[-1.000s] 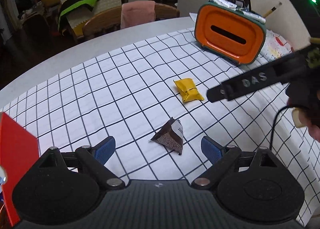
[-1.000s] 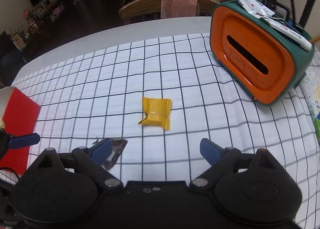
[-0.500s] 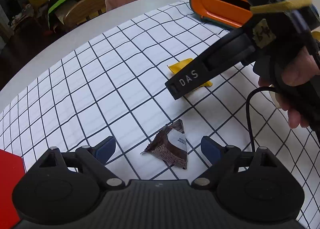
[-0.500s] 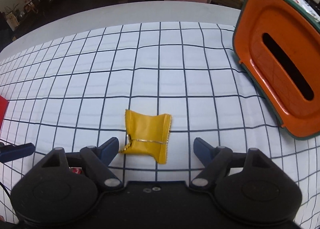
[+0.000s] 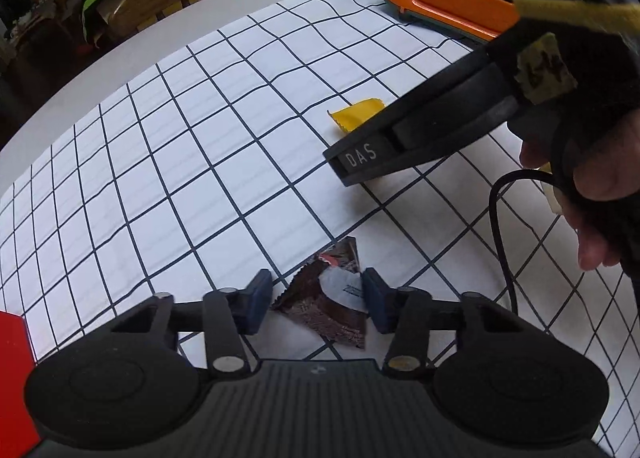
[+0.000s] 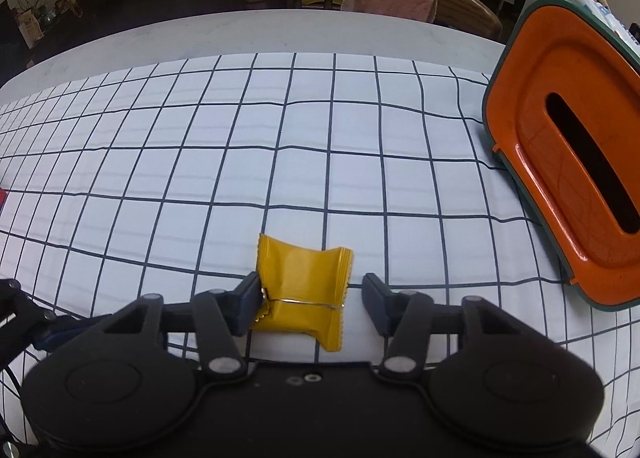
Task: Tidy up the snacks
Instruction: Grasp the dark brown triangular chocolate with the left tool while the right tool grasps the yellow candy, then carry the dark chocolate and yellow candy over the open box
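Closing on snacks lying on the desk (image 6: 160, 41), the left tool (image 5: 316, 300) brackets a brown packet (image 5: 328, 306), the right tool (image 6: 310, 304) a yellow packet (image 6: 304, 290); thin wrappers may slip free.

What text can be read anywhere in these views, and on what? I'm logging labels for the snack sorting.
"DAS": on the right hand-held gripper finger.
Brown snack packet: small print on its white patch, too blurred to read.
Yellowish tag on that gripper: dark marks, illegible.
Yellow snack packet: no readable text.
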Tool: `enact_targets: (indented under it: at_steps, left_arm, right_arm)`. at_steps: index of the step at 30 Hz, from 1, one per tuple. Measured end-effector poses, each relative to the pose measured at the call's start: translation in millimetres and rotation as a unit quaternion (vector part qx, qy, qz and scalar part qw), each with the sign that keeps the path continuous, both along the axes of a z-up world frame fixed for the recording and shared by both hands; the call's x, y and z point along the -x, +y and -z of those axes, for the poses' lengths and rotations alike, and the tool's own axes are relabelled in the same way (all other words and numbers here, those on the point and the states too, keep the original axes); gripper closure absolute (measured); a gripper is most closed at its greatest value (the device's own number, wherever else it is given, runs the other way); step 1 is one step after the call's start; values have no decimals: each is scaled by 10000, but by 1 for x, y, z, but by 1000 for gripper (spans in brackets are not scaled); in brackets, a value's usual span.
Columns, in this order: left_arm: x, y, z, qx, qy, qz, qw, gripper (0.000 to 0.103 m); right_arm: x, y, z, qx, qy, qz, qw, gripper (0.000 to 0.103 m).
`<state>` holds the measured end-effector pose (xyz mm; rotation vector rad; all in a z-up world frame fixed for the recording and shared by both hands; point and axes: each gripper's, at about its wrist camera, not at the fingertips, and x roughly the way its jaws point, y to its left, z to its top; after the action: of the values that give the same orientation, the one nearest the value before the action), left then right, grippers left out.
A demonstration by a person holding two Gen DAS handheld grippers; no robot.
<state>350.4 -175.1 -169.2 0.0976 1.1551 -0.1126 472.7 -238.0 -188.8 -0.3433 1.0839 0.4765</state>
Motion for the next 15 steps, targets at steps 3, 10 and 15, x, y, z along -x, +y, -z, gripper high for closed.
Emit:
enact_targets:
  at_steps: [3, 10, 15]
  left_arm:
    - [-1, -2, 0, 7, -2, 10, 10000, 65]
    - [10, 1, -5, 172, 27, -149, 9997, 68]
    - [24, 4, -11, 187, 0, -236, 9995, 69]
  right_arm:
    - [3, 0, -2, -27, -35, -8, 10000, 62]
    - [10, -18, -4, -236, 79, 86, 9997, 68]
    - [26, -37, -12, -400, 99, 149, 9990, 68]
